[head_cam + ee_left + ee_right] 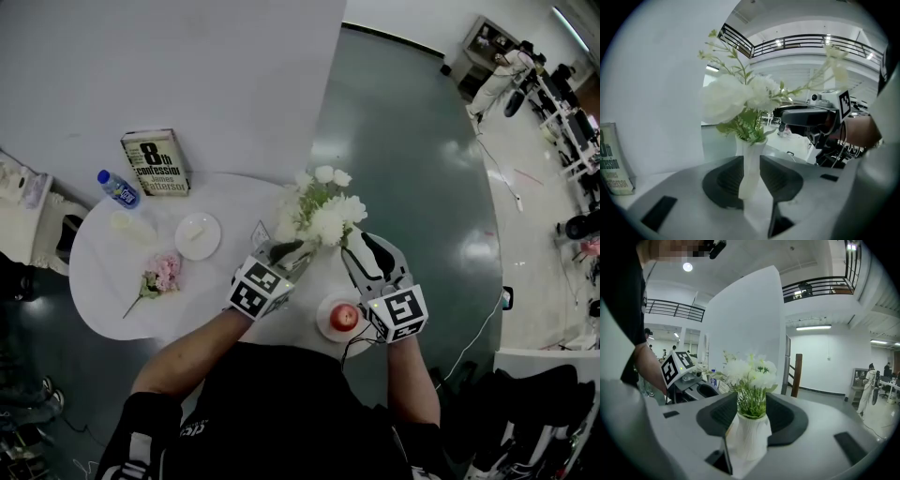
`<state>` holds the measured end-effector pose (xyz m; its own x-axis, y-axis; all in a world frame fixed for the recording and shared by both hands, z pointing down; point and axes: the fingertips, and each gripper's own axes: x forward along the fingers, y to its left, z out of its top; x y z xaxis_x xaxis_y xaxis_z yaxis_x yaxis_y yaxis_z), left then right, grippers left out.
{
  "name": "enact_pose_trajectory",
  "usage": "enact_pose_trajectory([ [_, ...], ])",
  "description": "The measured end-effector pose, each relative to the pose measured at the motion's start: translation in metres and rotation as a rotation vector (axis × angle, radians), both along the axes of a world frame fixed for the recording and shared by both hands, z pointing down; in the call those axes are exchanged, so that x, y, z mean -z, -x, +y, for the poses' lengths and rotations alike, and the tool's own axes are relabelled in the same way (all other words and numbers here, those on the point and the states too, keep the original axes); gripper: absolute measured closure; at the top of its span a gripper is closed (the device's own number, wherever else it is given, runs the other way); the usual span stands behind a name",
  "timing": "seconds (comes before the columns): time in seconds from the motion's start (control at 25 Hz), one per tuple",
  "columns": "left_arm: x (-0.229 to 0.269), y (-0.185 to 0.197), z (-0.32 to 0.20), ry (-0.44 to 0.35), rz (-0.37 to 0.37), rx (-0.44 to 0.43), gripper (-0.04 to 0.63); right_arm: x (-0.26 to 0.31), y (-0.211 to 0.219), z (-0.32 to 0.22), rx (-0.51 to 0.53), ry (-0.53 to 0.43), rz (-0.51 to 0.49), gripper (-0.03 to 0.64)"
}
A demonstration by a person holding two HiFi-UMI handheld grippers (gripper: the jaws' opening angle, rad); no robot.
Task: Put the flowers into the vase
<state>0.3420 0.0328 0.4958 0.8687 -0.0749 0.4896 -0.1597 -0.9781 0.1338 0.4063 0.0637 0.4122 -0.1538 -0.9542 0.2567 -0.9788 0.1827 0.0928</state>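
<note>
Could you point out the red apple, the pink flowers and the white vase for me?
red apple (345, 317): head view, top of the fruit.
pink flowers (166, 273): head view, on the blooms.
white vase (751, 437): right gripper view, middle of its body.

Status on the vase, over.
Left tongs shut on vase. Right tongs around white flowers, grip unclear. Pink flowers lying on table. Nothing blocking.
</note>
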Motion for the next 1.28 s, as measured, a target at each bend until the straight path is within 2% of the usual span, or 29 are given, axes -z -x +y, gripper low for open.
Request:
enact_pose_trajectory([
  [0.24,0.018,0.019,0.0,0.006,0.038,0.019,0.507,0.014,0.011,0.003,0.021,-0.022,-0.017,0.428],
  [0.48,0.048,0.04,0.007,0.025,0.127,0.003,0.528,0.026,0.026,0.002,-0.005,-0.043,-0.034,0.43],
  [0.72,0.063,0.073,0.001,0.004,0.177,0.011,0.549,0.035,0.05,0.003,-0.015,-0.05,-0.062,0.495],
  [1.0,0.086,0.124,-0.005,-0.043,0.275,0.008,0.568,0.052,0.097,-0.002,-0.028,-0.084,-0.097,0.556],
  [1.28,0.112,0.175,-0.013,-0.077,0.368,0.025,0.583,0.067,0.157,-0.002,-0.033,-0.146,-0.179,0.574],
])
